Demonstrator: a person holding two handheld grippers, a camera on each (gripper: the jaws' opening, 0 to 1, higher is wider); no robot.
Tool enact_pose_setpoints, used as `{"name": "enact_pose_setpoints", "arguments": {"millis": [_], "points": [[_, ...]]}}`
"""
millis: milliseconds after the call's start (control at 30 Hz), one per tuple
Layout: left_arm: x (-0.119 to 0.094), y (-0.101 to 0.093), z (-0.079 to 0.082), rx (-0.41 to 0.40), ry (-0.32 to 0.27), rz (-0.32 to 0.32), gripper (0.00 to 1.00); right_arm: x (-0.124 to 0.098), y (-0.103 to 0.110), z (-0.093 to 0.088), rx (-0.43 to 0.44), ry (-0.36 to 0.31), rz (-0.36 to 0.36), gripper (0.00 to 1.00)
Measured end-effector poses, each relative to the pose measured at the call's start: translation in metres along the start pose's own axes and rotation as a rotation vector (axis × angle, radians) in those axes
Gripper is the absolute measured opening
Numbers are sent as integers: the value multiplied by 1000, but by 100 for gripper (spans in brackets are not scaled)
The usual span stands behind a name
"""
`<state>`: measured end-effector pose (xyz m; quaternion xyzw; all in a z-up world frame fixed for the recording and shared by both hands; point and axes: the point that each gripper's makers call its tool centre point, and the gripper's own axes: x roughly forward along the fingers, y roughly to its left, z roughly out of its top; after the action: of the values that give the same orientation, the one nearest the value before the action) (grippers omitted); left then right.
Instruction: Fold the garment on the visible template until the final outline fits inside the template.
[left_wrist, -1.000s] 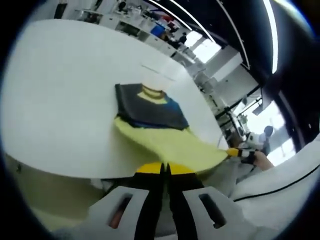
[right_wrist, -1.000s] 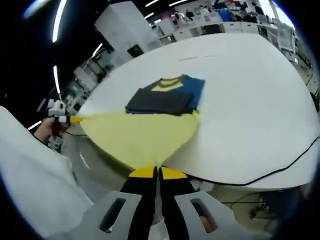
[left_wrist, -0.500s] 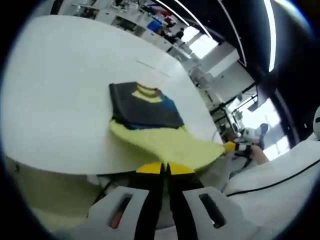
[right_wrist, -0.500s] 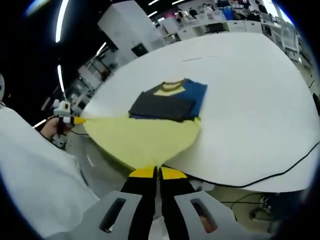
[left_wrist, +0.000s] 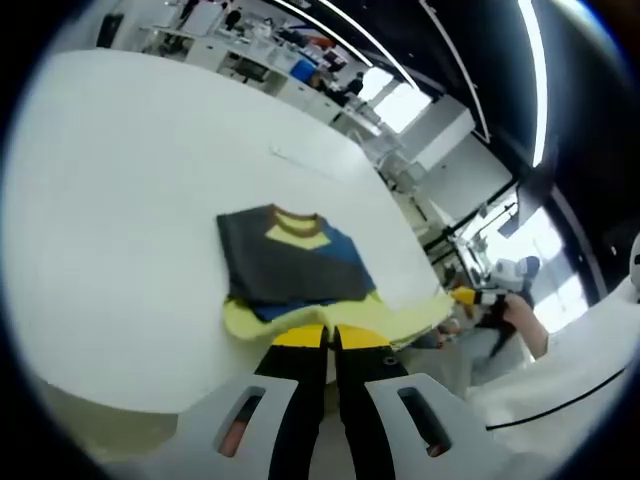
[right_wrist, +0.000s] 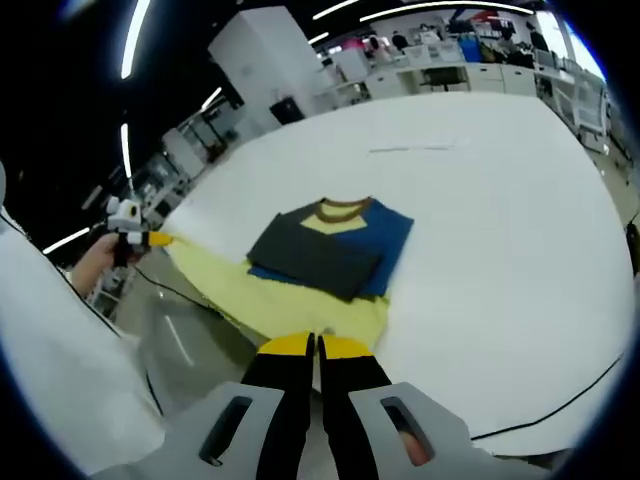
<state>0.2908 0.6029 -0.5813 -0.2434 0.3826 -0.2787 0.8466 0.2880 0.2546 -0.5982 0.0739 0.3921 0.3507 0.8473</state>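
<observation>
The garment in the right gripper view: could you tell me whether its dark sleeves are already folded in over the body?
Yes, the garment lies on the white table with dark panels folded across its front.

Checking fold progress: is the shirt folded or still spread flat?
Partly folded. The shirt's dark sleeves lie folded over the top; its yellow bottom hem is stretched between the left gripper and right gripper, both shut on it.

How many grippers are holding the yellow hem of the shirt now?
2. The left gripper is shut on the hem of the shirt at one corner; the right gripper is shut on the other corner, above the table.
</observation>
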Motion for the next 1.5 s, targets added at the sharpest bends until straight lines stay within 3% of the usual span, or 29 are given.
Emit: {"name": "enact_pose_setpoints", "arguments": {"millis": [233, 533, 967, 1500], "points": [[16, 13, 24, 4, -18, 10, 0, 16, -20, 37, -35, -28, -6, 2], [32, 25, 50, -27, -43, 1, 0, 30, -39, 64, -25, -63, 1, 2], [66, 48, 72, -66, -8, 5, 0, 56, -67, 75, -6, -42, -20, 2], [92, 82, 80, -102, 36, 31, 0, 88, -88, 87, 65, -47, -6, 2]]}}
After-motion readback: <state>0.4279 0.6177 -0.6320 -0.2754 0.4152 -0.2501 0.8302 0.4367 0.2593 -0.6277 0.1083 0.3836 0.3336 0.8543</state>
